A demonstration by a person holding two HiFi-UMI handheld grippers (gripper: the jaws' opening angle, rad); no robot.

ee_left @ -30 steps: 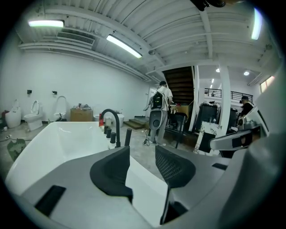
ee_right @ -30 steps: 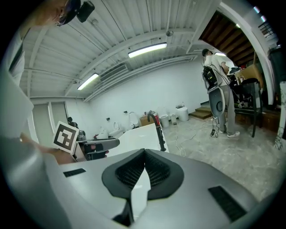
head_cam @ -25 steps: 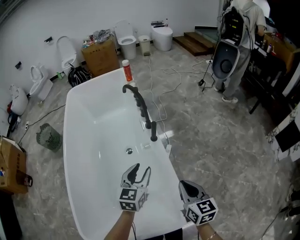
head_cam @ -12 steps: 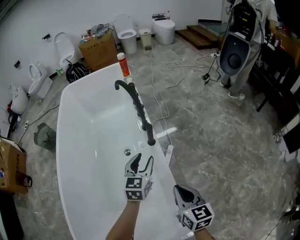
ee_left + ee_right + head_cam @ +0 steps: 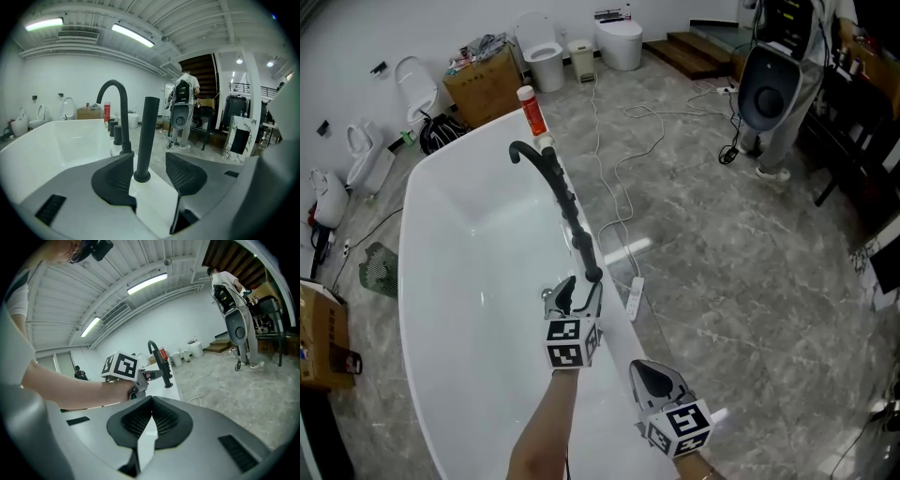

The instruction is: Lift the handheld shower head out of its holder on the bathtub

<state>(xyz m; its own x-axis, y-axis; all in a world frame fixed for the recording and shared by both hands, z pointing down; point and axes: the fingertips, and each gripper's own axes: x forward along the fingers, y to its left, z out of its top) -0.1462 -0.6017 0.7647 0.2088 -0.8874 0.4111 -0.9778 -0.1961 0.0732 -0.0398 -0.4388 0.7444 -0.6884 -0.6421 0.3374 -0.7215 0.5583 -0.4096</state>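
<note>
The handheld shower head (image 5: 586,255) is a slim black wand standing upright in its holder on the white bathtub's (image 5: 459,281) right rim, nearest of a row of black fittings behind a curved spout (image 5: 530,153). My left gripper (image 5: 580,287) sits right at it. In the left gripper view the wand (image 5: 148,136) rises between the two pads without either touching it, and the jaws of the left gripper (image 5: 147,172) are opening. My right gripper (image 5: 653,376) hangs lower over the rim, shut and empty (image 5: 151,411).
A red bottle (image 5: 529,110) stands on the tub's far corner. Cables (image 5: 619,169) and a power strip (image 5: 634,295) lie on the marble floor beside the tub. Toilets (image 5: 546,49) and a cardboard box (image 5: 483,82) line the back wall. A person (image 5: 787,84) stands at the far right.
Both grippers have moved forward and down along the tub's rim. The left one has come up to the shower wand, which now stands between its jaws.
</note>
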